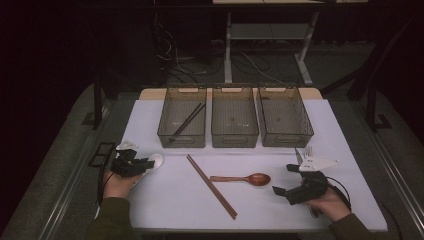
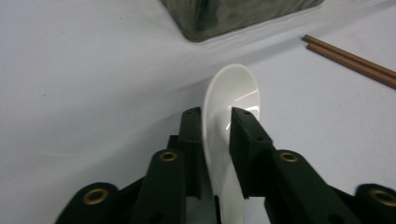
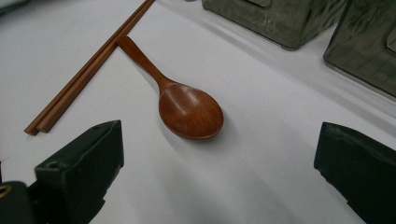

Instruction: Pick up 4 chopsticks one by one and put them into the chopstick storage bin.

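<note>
The white spoon (image 2: 231,121) sits edge-up between the left gripper's (image 2: 217,116) jaws at the table's (image 1: 280,210) near left corner, barely pinched. Looks like pickup; next, a firm squeeze, then lift toward a bin (image 1: 182,137). The right gripper (image 3: 219,168) gapes wide, empty, before the wooden spoon (image 3: 187,109).

Three clear bins (image 1: 235,120) are lined up at the worktop's (image 1: 165,210) far edge; dark chopsticks (image 1: 187,121) are seen in the left one. Brown chopsticks (image 1: 212,186) are laid diagonally mid-worktop, touched by the wooden spoon's (image 1: 246,178) handle.
</note>
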